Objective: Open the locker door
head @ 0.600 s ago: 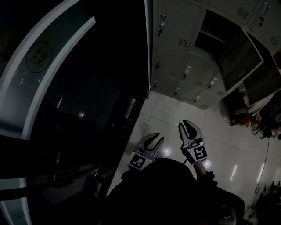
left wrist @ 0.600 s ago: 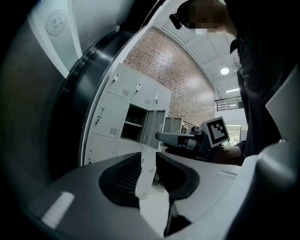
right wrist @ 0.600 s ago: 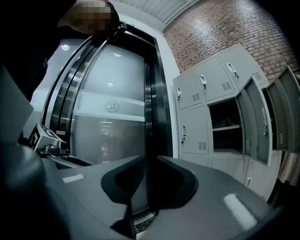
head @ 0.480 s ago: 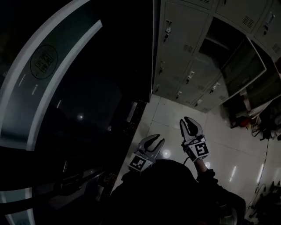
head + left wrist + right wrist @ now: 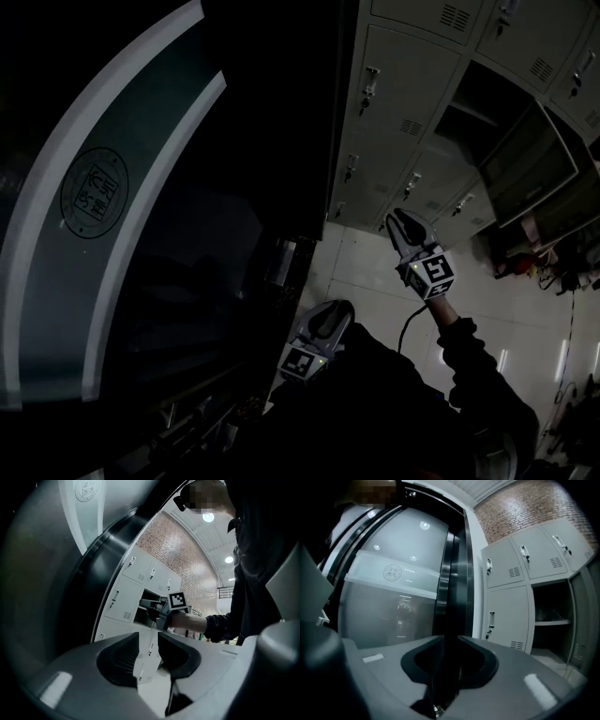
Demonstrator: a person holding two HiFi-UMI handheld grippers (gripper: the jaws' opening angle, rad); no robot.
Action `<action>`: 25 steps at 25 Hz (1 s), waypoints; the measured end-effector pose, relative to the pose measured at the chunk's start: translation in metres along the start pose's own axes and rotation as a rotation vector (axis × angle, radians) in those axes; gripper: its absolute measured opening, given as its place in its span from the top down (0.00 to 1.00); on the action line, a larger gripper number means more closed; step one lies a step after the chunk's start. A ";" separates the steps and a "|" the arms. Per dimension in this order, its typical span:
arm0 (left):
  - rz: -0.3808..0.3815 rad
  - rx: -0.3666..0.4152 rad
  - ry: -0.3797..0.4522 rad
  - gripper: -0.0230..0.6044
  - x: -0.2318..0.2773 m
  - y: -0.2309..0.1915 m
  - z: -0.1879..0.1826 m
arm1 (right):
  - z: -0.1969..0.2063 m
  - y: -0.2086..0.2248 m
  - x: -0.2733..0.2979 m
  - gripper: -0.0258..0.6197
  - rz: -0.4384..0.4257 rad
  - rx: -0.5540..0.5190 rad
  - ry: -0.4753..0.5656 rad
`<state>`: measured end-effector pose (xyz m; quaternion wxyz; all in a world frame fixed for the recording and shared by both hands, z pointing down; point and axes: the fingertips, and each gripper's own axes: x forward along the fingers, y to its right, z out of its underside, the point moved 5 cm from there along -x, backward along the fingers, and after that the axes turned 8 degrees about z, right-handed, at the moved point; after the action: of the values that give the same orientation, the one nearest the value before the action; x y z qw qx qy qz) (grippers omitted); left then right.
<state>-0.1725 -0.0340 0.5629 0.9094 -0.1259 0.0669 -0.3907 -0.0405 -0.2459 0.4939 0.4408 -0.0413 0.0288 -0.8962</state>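
Head view: right gripper [image 5: 401, 220], jaws a little apart and empty, reaches toward the shut grey metal locker door [image 5: 403, 94]; left gripper's [image 5: 336, 311] jaws are wide, empty; the door looks stiff but light, so pull its little handle [image 5: 370, 82].

No legible text; only an unreadable round seal [image 5: 94, 190] on the frosted glass band [image 5: 150, 103]

Floor [image 5: 370, 274]: pale glossy tiles, grid joints visible, bright light reflections. Grey metal locker bank [image 5: 403, 103] stands directly on it at far edge. Dark and red clutter [image 5: 536, 267] on tiles beside bank's right end; items unidentifiable.
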 end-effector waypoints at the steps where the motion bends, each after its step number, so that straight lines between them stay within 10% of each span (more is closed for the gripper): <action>1: -0.005 0.001 -0.002 0.76 0.002 -0.007 -0.001 | -0.002 0.012 0.019 0.86 0.004 0.014 -0.003; 13: -0.129 -0.013 0.001 0.93 0.068 -0.112 -0.042 | -0.029 0.148 0.309 0.77 0.101 -0.021 -0.053; 25: -0.209 -0.039 -0.026 0.94 0.083 -0.146 -0.045 | -0.028 0.172 0.389 0.71 0.246 0.015 -0.042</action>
<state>-0.2263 -0.1992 0.5587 0.8619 -0.1550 0.0495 -0.4802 -0.1444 -0.6586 0.4701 0.5484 -0.0529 0.0175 -0.8343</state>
